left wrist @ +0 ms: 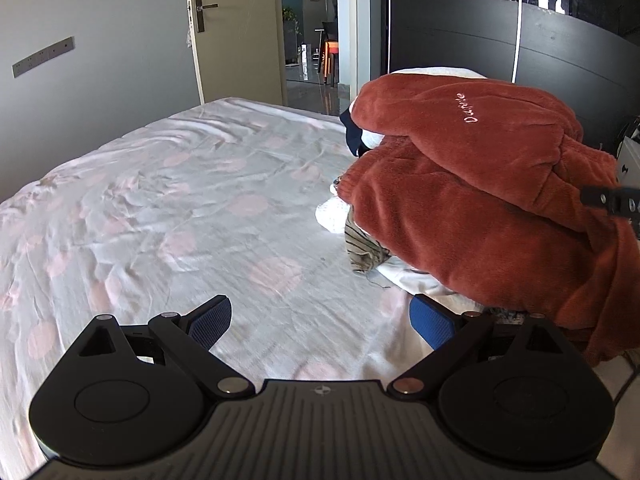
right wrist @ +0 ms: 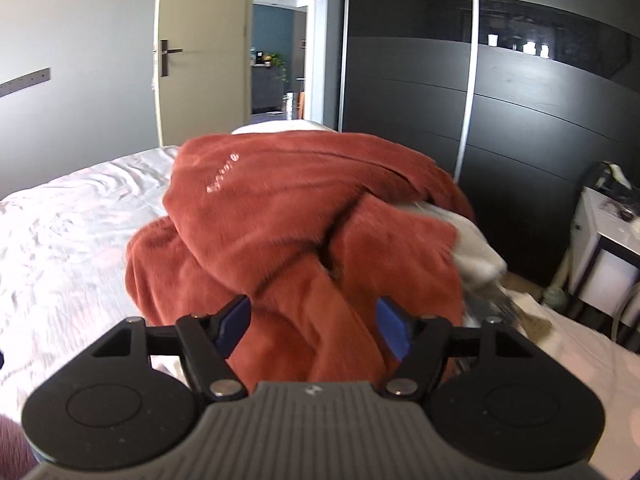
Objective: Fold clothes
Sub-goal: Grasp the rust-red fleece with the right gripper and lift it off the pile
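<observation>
Rust-red fleece garment [left wrist: 480, 184]: lies crumpled on top of a heap at the right side of the bed; embroidered lettering faces up; no flat fold lines visible.
Heap beneath: a striped cloth [left wrist: 362, 250], white fabric [left wrist: 332, 216] and a dark garment [left wrist: 352, 136] show under the fleece edges, all bunched, none squared off.
Bed sheet [left wrist: 180, 200]: pale with pink spots, wrinkled; the wide area left of the heap carries no garment.
Left gripper [left wrist: 320, 326]: jaws spread wide, holding nothing, above the sheet just beside the near edge of the heap.
Right gripper [right wrist: 314, 328]: jaws spread wide, a ridge of the fleece garment lying between the blue pads [right wrist: 394, 328]; contact cannot be confirmed, and the fabric is blurred.
Folded stack: none visible in either view.
Progress judgement: the visible clothes are all unfolded, so the bulk of the folding remains; whether other items lie finished out of view cannot be told.
Remaining work, as judged: separate one garment from the heap, spread it on the bare sheet, fold it, repeat for the others.
</observation>
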